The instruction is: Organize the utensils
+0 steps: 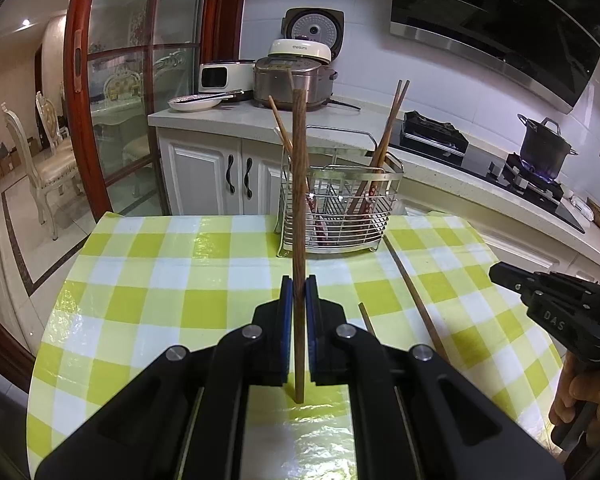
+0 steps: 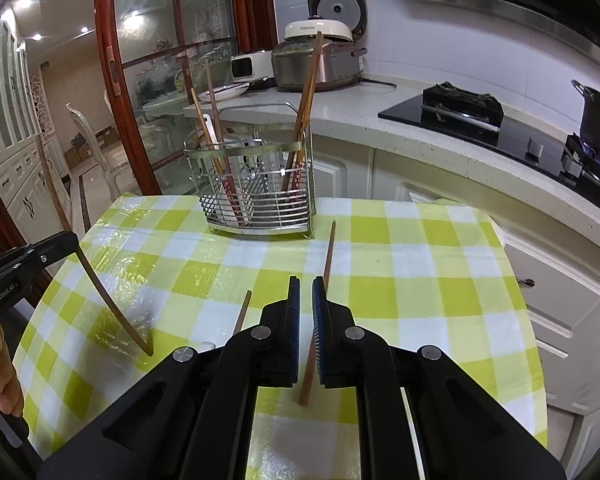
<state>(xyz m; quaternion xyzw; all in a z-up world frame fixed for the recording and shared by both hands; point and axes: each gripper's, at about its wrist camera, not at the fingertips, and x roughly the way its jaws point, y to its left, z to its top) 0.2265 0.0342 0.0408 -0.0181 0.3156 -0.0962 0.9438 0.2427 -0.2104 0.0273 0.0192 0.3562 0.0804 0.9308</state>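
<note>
- The left gripper (image 1: 299,300), black with blue pads, is seen clamped shut on a long dark-brown wooden chopstick (image 1: 299,184), which is held nearly upright with its lower tip hanging just above the cloth.
- The right gripper (image 2: 306,304) is closed on a second brown wooden chopstick (image 2: 327,264); the stick is pinched against the right-hand pad, a slit of light shows beside the other pad, and the far end slopes down toward the table.
- A third, shorter-looking wooden stick (image 2: 242,314) lies loose on the green-and-white checked tablecloth (image 2: 420,280), between the two tools.
- The wire-mesh steel utensil caddy (image 2: 256,196) stands at the far edge of the table, with several chopsticks already leaning in its compartments.
- The step in hand is judged to be carrying: both sticks are lifted, neither yet delivered.
- Next, each stick would need to be brought over the caddy's rim, kept steep, lowered into a compartment clear of the leaning sticks, then released.
</note>
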